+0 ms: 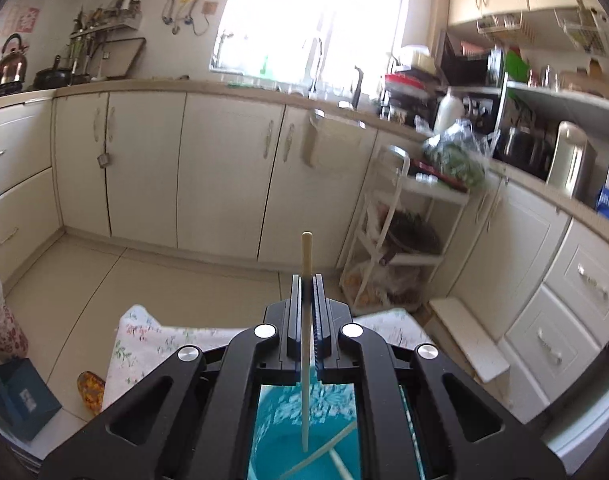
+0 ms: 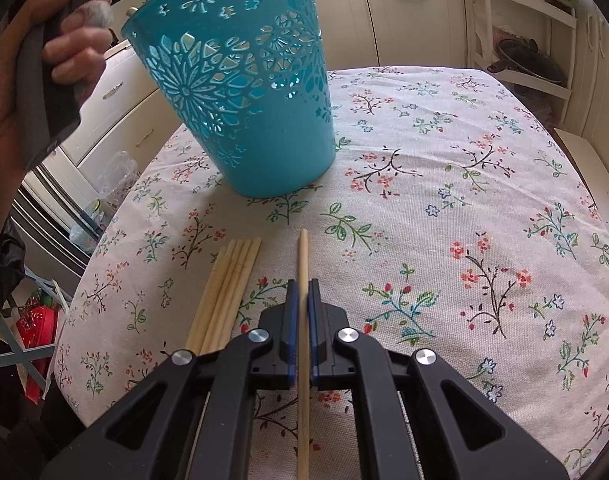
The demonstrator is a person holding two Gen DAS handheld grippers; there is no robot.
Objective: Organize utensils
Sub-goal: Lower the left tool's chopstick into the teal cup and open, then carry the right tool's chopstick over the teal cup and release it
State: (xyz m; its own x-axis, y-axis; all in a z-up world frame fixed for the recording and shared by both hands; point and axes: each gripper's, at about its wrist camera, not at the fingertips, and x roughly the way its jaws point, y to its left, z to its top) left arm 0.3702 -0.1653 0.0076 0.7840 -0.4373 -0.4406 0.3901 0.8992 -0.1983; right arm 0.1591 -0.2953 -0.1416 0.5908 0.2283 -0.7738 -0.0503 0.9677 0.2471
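Observation:
My left gripper (image 1: 306, 280) is shut on a pale wooden chopstick (image 1: 306, 256), held over the mouth of the teal cut-out basket (image 1: 272, 432); its lower end hangs inside. Two other chopsticks (image 1: 324, 450) lie in the basket. In the right wrist view the same teal basket (image 2: 240, 92) stands on the floral tablecloth (image 2: 444, 208). My right gripper (image 2: 303, 284) is shut on another chopstick (image 2: 303, 252) just above the cloth. A bundle of several chopsticks (image 2: 228, 288) lies on the cloth to its left.
A hand (image 2: 44, 68) grips the other gripper's handle at the upper left, beside the basket. Cream kitchen cabinets (image 1: 224, 168) and a white rack trolley (image 1: 400, 240) stand beyond the table. A teal box (image 1: 20, 400) sits on a surface left of the table.

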